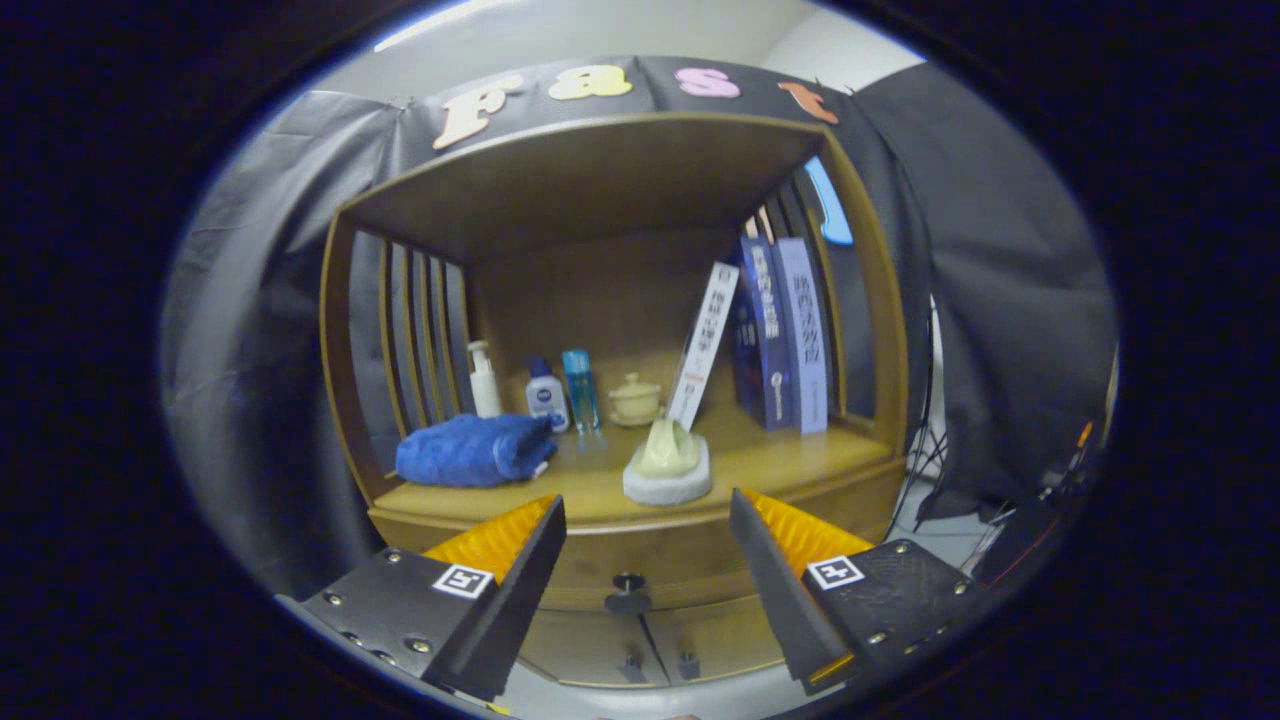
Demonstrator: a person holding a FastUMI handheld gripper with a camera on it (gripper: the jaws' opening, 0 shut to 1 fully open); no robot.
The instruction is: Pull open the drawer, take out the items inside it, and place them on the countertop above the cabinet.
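**Drawer shut, knob between my spread fingers**

Gripper view: I see my gripper (648,545) with its two fingers spread wide and nothing between them but air. Beyond them, centred in the gap, sits the small dark round knob (628,592) on the front of the wooden drawer (660,560), which lies flush and closed under the wooden countertop of the cabinet (790,462). On that countertop stand a rolled blue towel (472,450), a pale cream lump on a white round base (668,465), three small bottles (546,395), a little cream lidded pot (634,399) and several upright books (785,335).

This fits either a drawer awaiting opening or one emptied and pushed back; I cannot tell which, and its contents are hidden.

I judge the knob rigid, small and likely smooth, so any grip should close squarely on its stem side and pull straight out. The drawer looks solid wood, so I expect some weight and sliding friction.
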